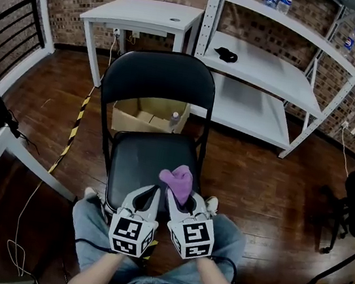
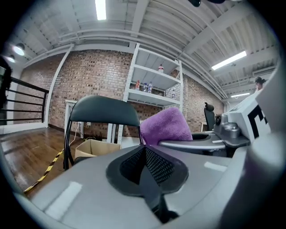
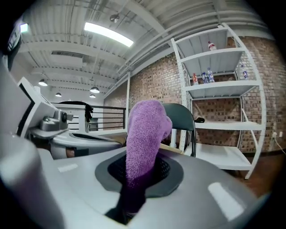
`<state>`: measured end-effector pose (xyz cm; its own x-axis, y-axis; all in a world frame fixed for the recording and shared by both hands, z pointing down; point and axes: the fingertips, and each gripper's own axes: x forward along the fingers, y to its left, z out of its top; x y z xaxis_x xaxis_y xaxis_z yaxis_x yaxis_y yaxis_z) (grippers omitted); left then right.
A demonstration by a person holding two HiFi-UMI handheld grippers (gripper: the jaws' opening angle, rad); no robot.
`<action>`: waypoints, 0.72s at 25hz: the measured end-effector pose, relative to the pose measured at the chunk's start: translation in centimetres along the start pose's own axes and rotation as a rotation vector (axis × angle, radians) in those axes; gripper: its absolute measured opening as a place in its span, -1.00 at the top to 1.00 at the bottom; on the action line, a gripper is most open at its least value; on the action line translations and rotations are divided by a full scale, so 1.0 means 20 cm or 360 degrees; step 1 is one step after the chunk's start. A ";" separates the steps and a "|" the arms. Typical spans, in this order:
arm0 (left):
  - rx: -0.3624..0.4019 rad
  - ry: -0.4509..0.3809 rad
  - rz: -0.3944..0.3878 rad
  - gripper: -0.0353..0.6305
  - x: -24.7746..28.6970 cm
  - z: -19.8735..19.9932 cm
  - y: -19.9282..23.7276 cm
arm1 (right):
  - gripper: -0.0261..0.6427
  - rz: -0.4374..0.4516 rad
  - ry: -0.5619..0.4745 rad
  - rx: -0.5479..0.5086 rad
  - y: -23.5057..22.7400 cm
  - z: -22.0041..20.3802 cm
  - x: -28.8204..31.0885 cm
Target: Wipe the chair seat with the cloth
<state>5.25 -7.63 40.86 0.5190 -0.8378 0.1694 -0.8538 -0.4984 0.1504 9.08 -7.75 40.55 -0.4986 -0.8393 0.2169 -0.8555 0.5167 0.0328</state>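
A black folding chair stands in front of me, its seat (image 1: 148,160) bare and dark. My right gripper (image 1: 180,201) is shut on a purple cloth (image 1: 179,180), which sticks up from its jaws over the seat's front edge; the same cloth (image 3: 143,138) fills the middle of the right gripper view. My left gripper (image 1: 147,198) hangs just left of it over the seat's front edge, shut with nothing between its jaws. In the left gripper view the cloth (image 2: 164,127) shows to the right, with the chair back (image 2: 105,112) behind.
A cardboard box (image 1: 143,114) with a bottle lies on the wooden floor behind the chair. A white table (image 1: 143,15) stands at the back, white metal shelves (image 1: 274,73) at the right. A black railing (image 1: 7,40) runs at the left. A person's knees are at the seat's front.
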 end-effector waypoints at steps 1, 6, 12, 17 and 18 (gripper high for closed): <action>-0.0002 -0.0013 0.0001 0.88 -0.03 0.01 0.00 | 0.78 0.0006 -0.0020 0.0013 0.02 0.03 -0.02; 0.0029 -0.0073 0.0016 0.88 -0.16 0.07 -0.03 | 0.78 0.0039 -0.0094 0.0066 0.11 0.10 -0.08; 0.0029 -0.0129 0.0020 0.88 -0.28 0.12 -0.01 | 0.79 0.0061 -0.0144 0.0097 0.23 0.15 -0.11; 0.0023 -0.0147 0.0022 0.88 -0.34 0.13 -0.01 | 0.79 0.0032 -0.0154 0.0107 0.26 0.15 -0.15; 0.0022 -0.0151 0.0021 0.88 -0.35 0.13 -0.02 | 0.79 0.0028 -0.0156 0.0108 0.26 0.15 -0.16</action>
<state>1.77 -2.18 37.15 0.5018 -0.8615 0.0780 -0.8614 -0.4896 0.1349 5.90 -2.85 37.17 -0.5218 -0.8446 0.1200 -0.8525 0.5214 -0.0372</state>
